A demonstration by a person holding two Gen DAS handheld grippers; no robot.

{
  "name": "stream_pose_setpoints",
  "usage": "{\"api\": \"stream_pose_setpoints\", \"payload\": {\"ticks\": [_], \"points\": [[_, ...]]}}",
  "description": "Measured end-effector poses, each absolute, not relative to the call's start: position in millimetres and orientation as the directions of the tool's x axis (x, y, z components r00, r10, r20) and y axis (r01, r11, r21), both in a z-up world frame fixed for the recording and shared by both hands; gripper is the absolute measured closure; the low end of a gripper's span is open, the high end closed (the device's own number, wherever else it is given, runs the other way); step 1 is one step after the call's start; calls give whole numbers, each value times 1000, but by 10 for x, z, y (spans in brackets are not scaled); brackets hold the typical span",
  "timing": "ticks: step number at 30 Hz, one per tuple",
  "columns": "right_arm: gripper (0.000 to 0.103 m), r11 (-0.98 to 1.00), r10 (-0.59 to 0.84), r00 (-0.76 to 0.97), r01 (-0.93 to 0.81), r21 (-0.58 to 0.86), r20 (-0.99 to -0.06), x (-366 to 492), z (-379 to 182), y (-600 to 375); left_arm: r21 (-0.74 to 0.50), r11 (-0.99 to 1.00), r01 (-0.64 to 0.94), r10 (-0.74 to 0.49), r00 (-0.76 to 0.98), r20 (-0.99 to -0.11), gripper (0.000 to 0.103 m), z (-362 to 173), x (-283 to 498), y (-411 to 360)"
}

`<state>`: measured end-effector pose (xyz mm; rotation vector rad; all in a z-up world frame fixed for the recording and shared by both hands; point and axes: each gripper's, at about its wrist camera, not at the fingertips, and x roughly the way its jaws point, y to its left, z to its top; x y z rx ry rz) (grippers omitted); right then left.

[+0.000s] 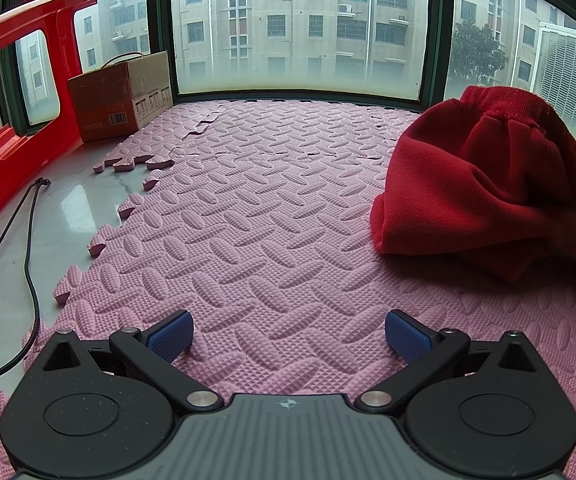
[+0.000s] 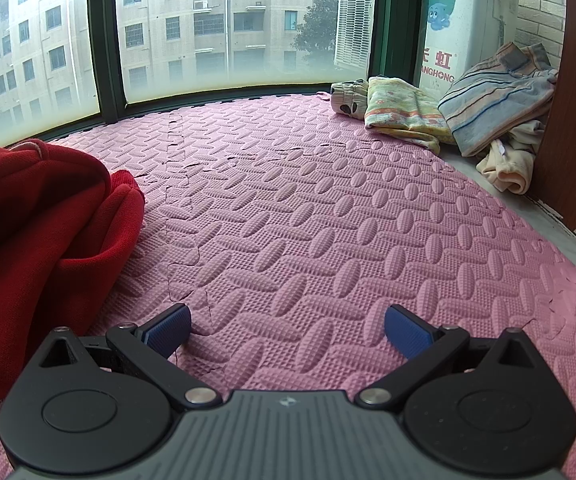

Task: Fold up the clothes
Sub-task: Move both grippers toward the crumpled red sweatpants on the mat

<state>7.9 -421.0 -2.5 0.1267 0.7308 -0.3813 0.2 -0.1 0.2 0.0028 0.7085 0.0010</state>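
Lying crumpled on the pink foam mat [image 1: 271, 208], the red garment [image 1: 488, 184] is the landmark for all positions below. The left gripper [image 1: 288, 338] hovers low over bare mat with its 2 blue pads spread wide and nothing between them; the garment sits ahead and to its right, apart from the pads. The right gripper [image 2: 288, 332] is likewise spread and empty, with the garment ahead and to its left, its near hem running down close beside the left pad (contact cannot be confirmed). The garment thus lies between the 2 grippers, and the right one appears the nearer. Its long axis cannot be told, since it is bunched into a mound rather than spread flat.

Open room: bare mat extends away from the garment toward the window [image 1: 300, 24] and to either side. Left of the garment the mat ends in a jigsaw edge, beyond which lie a black cable [image 1: 27, 240], a cardboard box [image 1: 123, 96] and a red plastic stool [image 1: 19, 100]. Right of the garment, well apart, a pile of other clothes [image 2: 468, 116] rests against the far corner.
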Motion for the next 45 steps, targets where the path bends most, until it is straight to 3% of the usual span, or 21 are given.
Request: {"api": "stream_pose_setpoints", "payload": {"ticks": [14, 45], "points": [[0, 970, -203, 727, 241, -34, -656, -125, 88, -3922, -14, 997, -71, 43, 734, -678, 0, 132, -134, -99], [0, 999, -30, 781, 33, -7, -624, -686, 339, -3258, -58, 997, 48, -74, 735, -674, 0, 486, -633, -674]]}}
